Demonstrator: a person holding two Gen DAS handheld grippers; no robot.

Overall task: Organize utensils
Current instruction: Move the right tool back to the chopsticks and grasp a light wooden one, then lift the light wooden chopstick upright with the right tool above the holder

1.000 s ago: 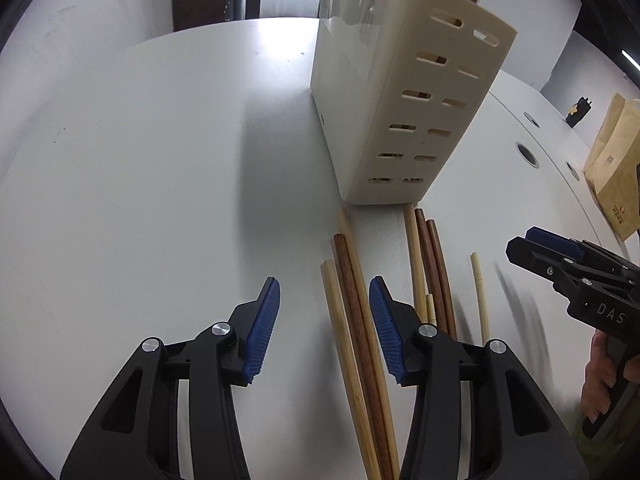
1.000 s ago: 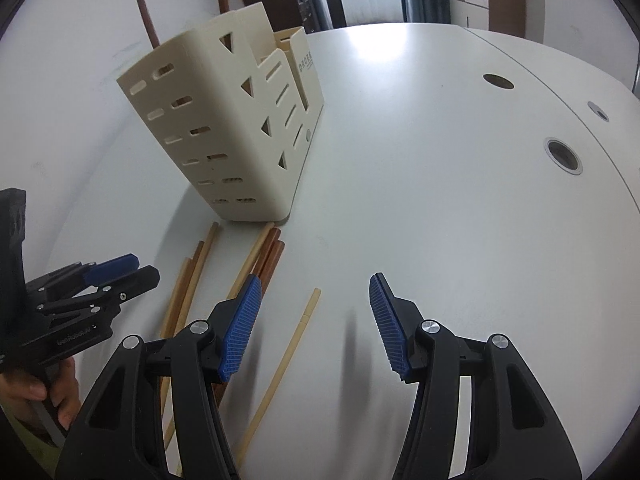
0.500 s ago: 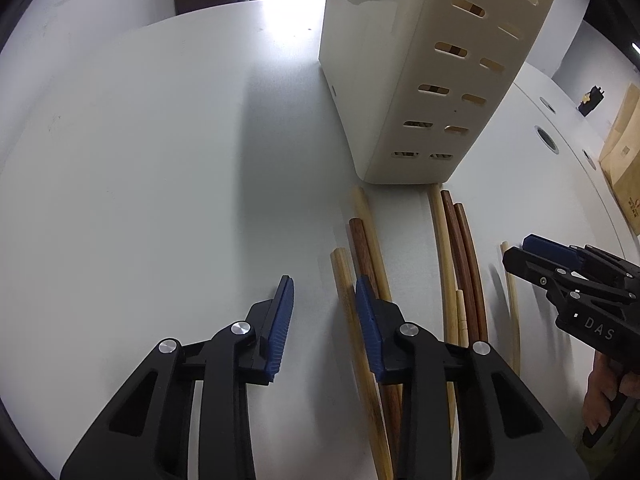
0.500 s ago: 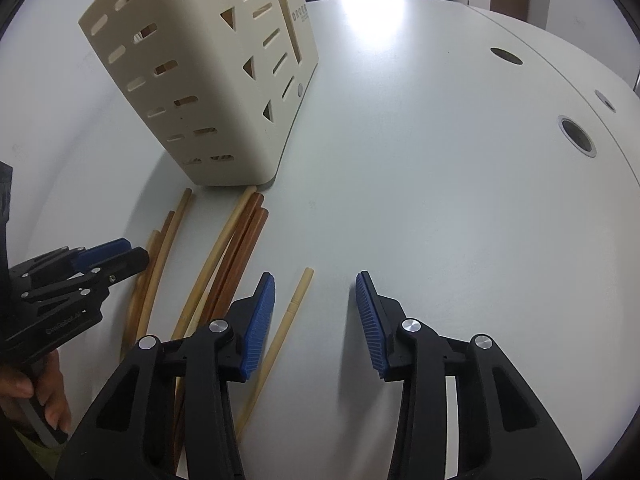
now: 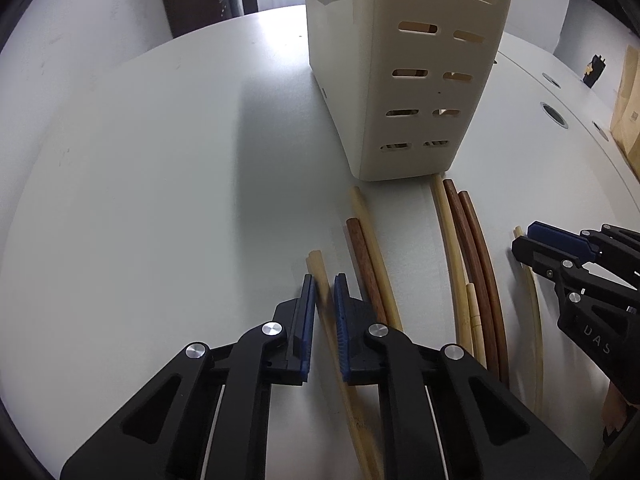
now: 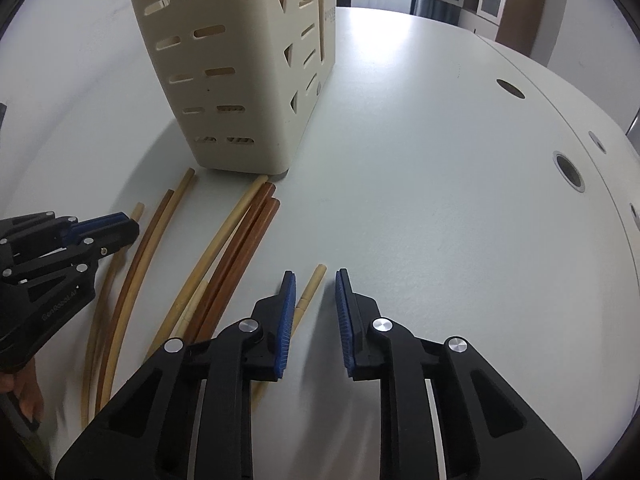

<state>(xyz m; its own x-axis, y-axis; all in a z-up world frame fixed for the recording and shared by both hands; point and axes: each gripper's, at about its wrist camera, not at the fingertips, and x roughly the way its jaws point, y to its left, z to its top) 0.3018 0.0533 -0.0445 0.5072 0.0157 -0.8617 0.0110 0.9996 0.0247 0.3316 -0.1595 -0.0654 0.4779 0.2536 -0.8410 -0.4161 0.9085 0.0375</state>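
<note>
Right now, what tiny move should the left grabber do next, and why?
Probably finish squeezing, then lift a little. The left gripper has its blue pads almost touching both sides of the pale chopstick, which still lies on the white table. The cream holder stands just ahead, so a small lift would likely start the trip there.

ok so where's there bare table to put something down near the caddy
Bare table lies right of the caddy, out to the round holes, and left of it too. It is crowded in front: loose chopsticks fan out there, with the left tool and right tool over them.
</note>
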